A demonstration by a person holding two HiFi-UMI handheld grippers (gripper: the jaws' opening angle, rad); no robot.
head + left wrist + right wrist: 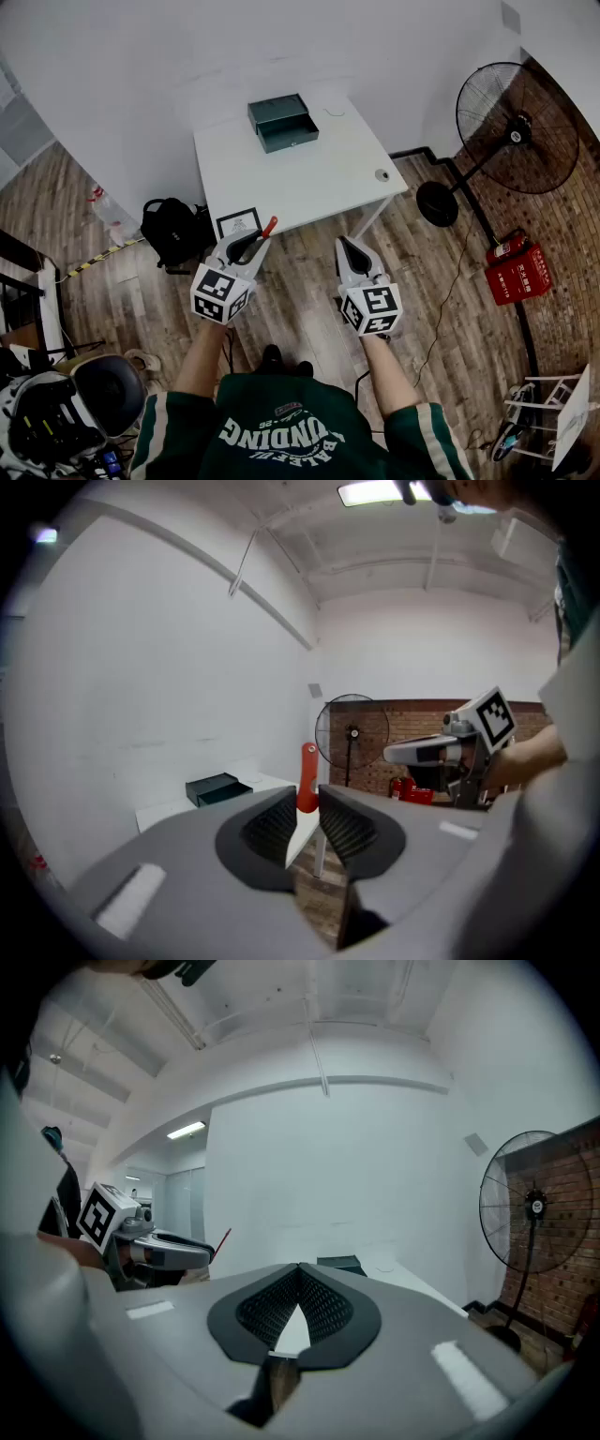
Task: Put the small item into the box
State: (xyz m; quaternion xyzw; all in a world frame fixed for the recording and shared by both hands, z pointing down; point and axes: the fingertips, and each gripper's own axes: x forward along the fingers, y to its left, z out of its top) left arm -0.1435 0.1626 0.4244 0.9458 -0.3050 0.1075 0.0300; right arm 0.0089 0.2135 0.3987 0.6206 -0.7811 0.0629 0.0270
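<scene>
A dark green box (pixel 282 122) stands with its lid up at the far side of the white table (pixel 281 178); it also shows in the left gripper view (pixel 217 788) and, small, in the right gripper view (pixel 339 1263). A small round grey item (pixel 382 174) lies near the table's right corner. My left gripper (pixel 257 237) hangs short of the table's near edge, shut on a slim red item (pixel 307 778) that sticks up between its jaws (pixel 269 226). My right gripper (pixel 345 243) hovers beside it, shut and empty, tips touching (pixel 298 1267).
A black standing fan (pixel 516 127) is to the right of the table, with a red fire-extinguisher crate (pixel 516 269) on the wooden floor. A black backpack (pixel 173 230) and a framed marker sheet (pixel 238 222) sit by the table's near left corner.
</scene>
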